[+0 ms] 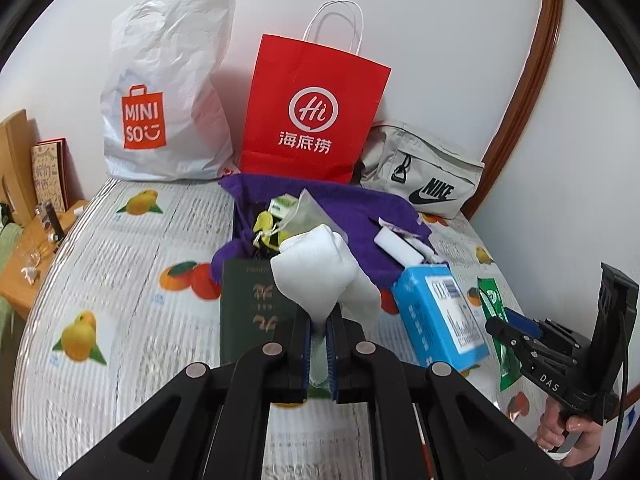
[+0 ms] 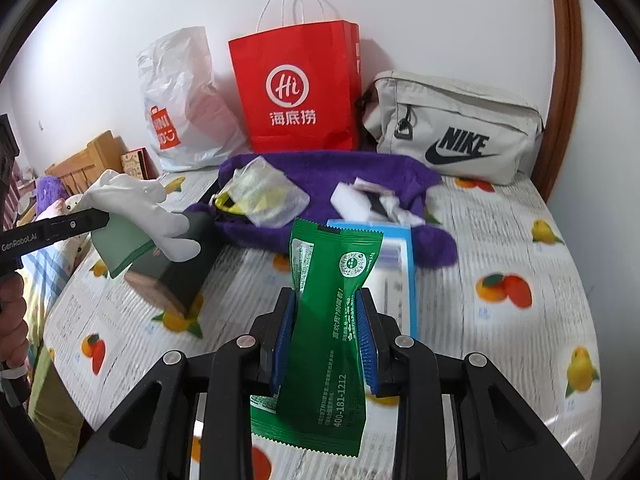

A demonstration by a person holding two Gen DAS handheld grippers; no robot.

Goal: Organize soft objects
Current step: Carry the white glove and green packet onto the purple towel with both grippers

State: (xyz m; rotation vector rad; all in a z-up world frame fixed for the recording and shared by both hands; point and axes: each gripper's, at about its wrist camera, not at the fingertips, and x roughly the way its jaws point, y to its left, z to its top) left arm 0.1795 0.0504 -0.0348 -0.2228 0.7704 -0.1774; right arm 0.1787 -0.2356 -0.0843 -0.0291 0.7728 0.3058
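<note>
left hand-held gripper (image 1: 319, 334) clamps white glove (image 1: 316, 276); right hand-held gripper (image 2: 326, 332) clamps green packet (image 2: 324, 340)

A white glove (image 1: 316, 276) hangs pinched at its pale green cuff in the left claw (image 1: 319, 334), its limp fingers bunched and drooping above a dark green booklet (image 1: 256, 312). A green foil packet (image 2: 328, 340) with white print stands nearly upright, clamped across its middle in the right claw (image 2: 326, 334), lifted clear of the fruit-patterned surface (image 2: 520, 320). Behind them a purple fleece cloth (image 2: 360, 172) lies spread and rumpled on that surface, carrying a crinkled clear pouch (image 2: 268, 192) with something yellow inside and a small white block (image 2: 352, 200). A blue tissue pack (image 1: 440, 312) lies tilted against the cloth's near edge.
</note>
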